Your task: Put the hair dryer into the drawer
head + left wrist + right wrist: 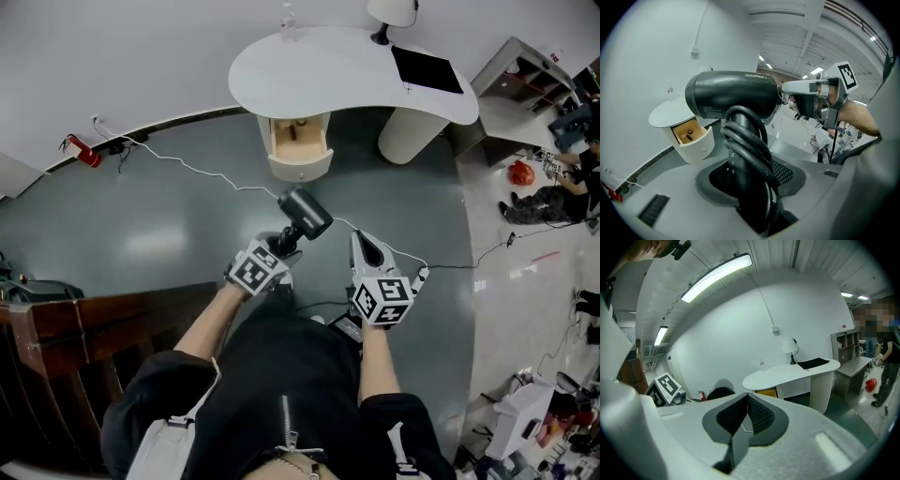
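My left gripper [282,246] is shut on the handle of the black hair dryer [305,214], which I hold above the floor in front of me. In the left gripper view the hair dryer [736,96] stands upright between the jaws of the left gripper [751,187], its black cord wound round the handle. The open drawer [298,141] under the white table [328,70] lies ahead; a small dark item lies in the drawer [689,133]. My right gripper [362,242] hovers just right of the dryer. Its jaws meet, the right gripper [746,414] holding nothing I can make out.
A thin white cable [202,173] runs across the grey floor from the wall past the dryer. A lamp [389,14] and black mat [427,68] sit on the table. Shelving [525,80] and a person [553,192] are at the right, dark wooden furniture [84,328] at the left.
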`<action>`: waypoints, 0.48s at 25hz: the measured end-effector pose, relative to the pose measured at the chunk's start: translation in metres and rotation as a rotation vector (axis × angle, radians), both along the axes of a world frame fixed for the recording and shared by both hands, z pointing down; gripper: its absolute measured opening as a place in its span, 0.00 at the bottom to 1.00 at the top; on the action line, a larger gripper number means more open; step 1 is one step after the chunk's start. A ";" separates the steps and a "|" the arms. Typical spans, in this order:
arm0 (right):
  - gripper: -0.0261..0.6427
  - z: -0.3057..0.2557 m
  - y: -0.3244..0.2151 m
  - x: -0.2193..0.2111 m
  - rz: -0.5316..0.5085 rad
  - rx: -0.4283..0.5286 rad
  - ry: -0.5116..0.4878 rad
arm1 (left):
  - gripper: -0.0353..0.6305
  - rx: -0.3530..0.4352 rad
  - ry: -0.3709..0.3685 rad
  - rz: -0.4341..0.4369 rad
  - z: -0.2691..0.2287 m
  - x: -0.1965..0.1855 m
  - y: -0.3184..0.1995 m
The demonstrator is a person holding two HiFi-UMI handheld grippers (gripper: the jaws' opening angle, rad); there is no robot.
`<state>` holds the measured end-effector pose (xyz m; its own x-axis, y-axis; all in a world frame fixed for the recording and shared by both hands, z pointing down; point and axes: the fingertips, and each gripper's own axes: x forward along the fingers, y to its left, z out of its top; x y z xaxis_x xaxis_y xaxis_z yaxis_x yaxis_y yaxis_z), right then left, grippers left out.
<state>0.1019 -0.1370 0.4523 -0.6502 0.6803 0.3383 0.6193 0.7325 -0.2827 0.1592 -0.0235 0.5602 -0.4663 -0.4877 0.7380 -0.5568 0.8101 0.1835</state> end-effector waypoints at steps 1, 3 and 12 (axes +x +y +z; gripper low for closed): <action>0.05 0.001 0.002 -0.004 0.004 0.005 0.003 | 0.34 0.004 0.002 0.004 0.001 -0.005 0.003; 0.05 0.002 0.006 -0.013 0.013 0.010 0.006 | 0.34 0.009 0.003 0.011 0.002 -0.014 0.008; 0.04 0.003 0.044 -0.041 0.024 0.019 0.007 | 0.34 0.037 0.006 0.029 0.006 -0.041 0.041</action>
<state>0.0614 -0.0929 0.4549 -0.6636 0.6580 0.3560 0.5996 0.7523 -0.2729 0.1185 0.0173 0.5666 -0.4471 -0.5278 0.7222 -0.5787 0.7863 0.2165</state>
